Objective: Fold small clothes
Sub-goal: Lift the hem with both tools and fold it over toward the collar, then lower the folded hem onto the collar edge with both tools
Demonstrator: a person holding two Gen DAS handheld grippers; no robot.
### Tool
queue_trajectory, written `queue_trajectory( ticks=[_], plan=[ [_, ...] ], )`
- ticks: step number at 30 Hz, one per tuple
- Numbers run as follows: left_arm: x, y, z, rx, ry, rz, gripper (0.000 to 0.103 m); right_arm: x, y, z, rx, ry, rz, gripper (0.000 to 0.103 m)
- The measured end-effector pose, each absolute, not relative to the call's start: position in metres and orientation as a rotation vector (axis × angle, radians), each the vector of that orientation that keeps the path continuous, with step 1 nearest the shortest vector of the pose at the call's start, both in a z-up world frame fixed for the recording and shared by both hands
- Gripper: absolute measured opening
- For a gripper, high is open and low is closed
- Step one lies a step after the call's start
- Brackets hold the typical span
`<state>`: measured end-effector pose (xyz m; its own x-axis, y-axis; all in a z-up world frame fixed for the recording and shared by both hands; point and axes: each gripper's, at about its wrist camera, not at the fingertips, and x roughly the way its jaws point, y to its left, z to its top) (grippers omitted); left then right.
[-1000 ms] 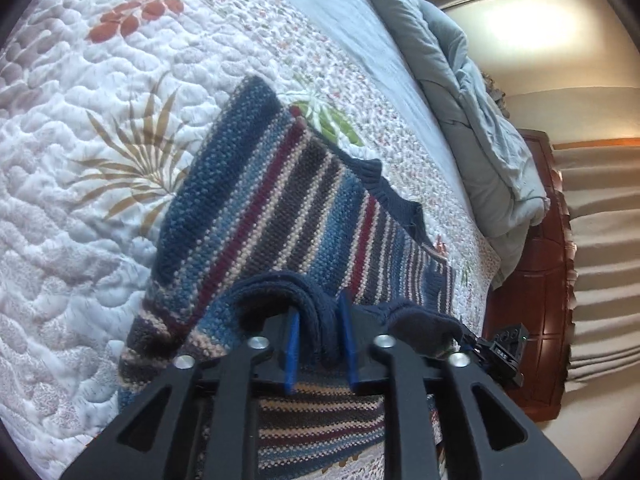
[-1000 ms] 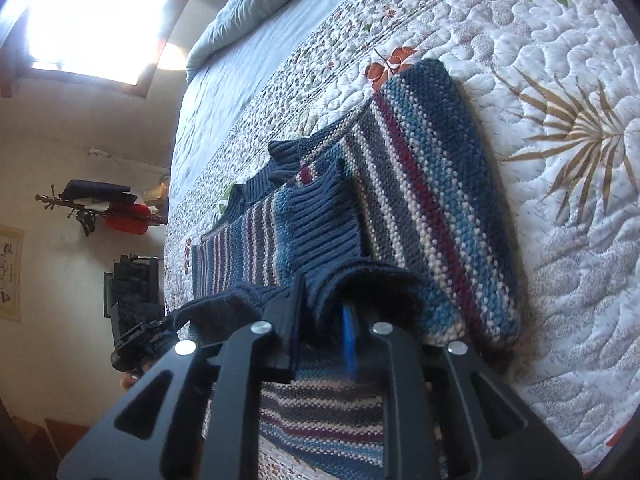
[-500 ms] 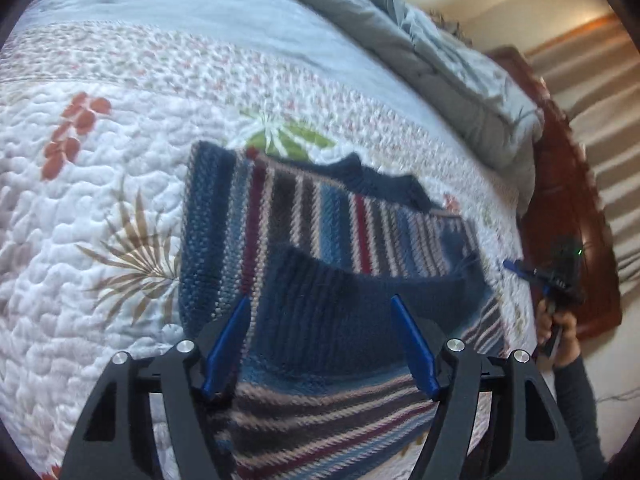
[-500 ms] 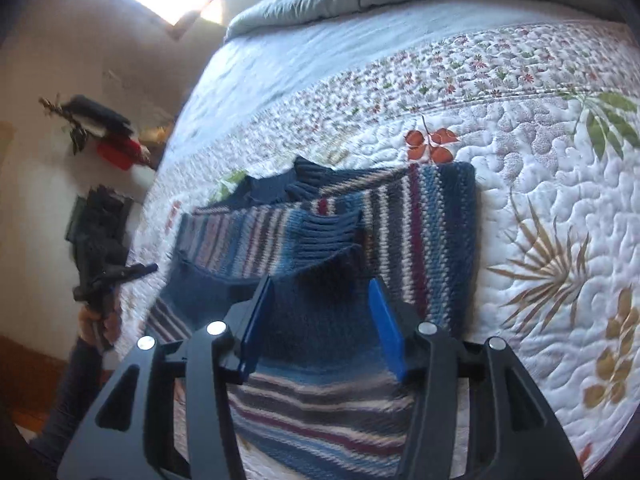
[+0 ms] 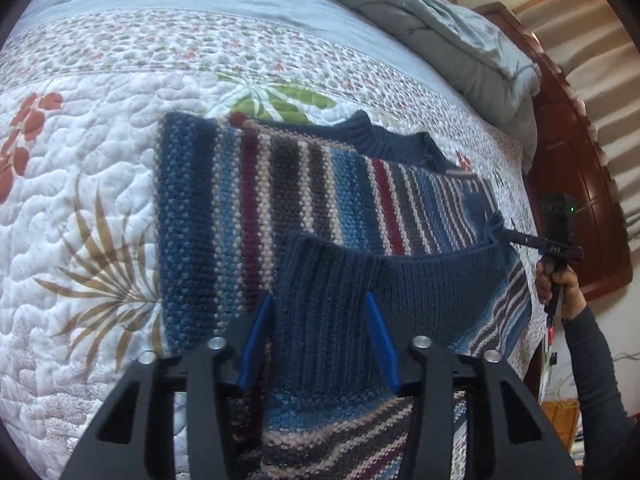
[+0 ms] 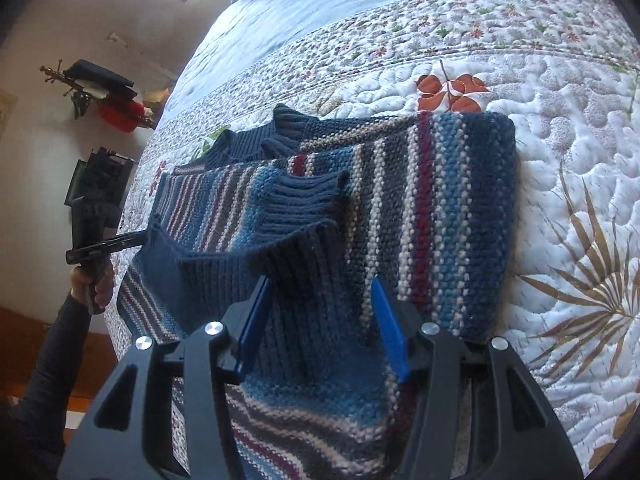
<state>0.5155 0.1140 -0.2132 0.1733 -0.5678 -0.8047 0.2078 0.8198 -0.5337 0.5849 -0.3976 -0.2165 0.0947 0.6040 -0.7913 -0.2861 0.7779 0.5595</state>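
A small striped knit sweater, blue, maroon, cream and grey with a dark blue collar, lies folded on the quilt; it also shows in the right wrist view. Its dark blue ribbed hem is turned up over the body. My left gripper is open, its blue pads on either side of the hem, holding nothing. My right gripper is open too, straddling the ribbed hem. Each gripper shows in the other's view, the right one and the left one, at the sweater's far end.
The white quilt with leaf prints covers the bed around the sweater. A crumpled grey-blue duvet lies at the bed's far side. A dark wooden headboard stands beyond. A wall shelf with dark and red items hangs by the bed.
Both grippers were shut on the ribbed hem a second ago. They have opened, let it go, and drawn back and up from the sweater.
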Motion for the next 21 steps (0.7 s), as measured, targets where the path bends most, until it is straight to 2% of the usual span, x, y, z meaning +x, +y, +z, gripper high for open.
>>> queue_trajectory(
  ticks=[1,2,3,4,5,8,10,11,12,14,15,16,17,21],
  plan=[
    [0.515,0.112,-0.213,-0.316,1.286,-0.565,0.037,0.584,-0.398,-0.216,0.294,1.323,0.686,0.042],
    [0.514,0.108,-0.212,-0.280,1.284,-0.558,0.029,0.584,-0.397,-0.216,0.284,1.327,0.694,0.033],
    [0.513,0.106,-0.209,-0.258,1.277,-0.557,0.020,0.583,-0.396,-0.214,0.258,1.318,0.701,0.017],
    [0.513,0.105,-0.208,-0.247,1.269,-0.558,0.016,0.583,-0.396,-0.212,0.252,1.312,0.706,0.010],
    [0.513,0.104,-0.205,-0.240,1.259,-0.561,0.012,0.583,-0.397,-0.210,0.257,1.305,0.715,0.010],
    [0.512,0.101,-0.201,-0.233,1.237,-0.577,0.011,0.582,-0.399,-0.206,0.270,1.292,0.739,0.011],
    [0.512,0.099,-0.203,-0.236,1.241,-0.587,0.011,0.581,-0.397,-0.207,0.269,1.298,0.744,0.017],
    [0.513,0.097,-0.205,-0.240,1.245,-0.600,0.013,0.581,-0.397,-0.207,0.270,1.298,0.745,0.022],
    [0.512,0.096,-0.206,-0.244,1.242,-0.605,0.019,0.582,-0.396,-0.208,0.272,1.299,0.743,0.032],
    [0.512,0.095,-0.207,-0.258,1.237,-0.611,0.022,0.582,-0.392,-0.210,0.264,1.299,0.739,0.034],
    [0.512,0.096,-0.207,-0.266,1.230,-0.605,0.022,0.582,-0.390,-0.211,0.261,1.299,0.742,0.033],
    [0.512,0.097,-0.208,-0.271,1.223,-0.594,0.020,0.582,-0.389,-0.211,0.252,1.293,0.736,0.022],
    [0.512,0.097,-0.208,-0.270,1.219,-0.584,0.010,0.582,-0.388,-0.210,0.243,1.284,0.730,0.010],
    [0.502,0.102,-0.201,-0.257,1.169,-0.559,0.008,0.575,-0.393,-0.197,0.259,1.219,0.723,0.009]
  ],
)
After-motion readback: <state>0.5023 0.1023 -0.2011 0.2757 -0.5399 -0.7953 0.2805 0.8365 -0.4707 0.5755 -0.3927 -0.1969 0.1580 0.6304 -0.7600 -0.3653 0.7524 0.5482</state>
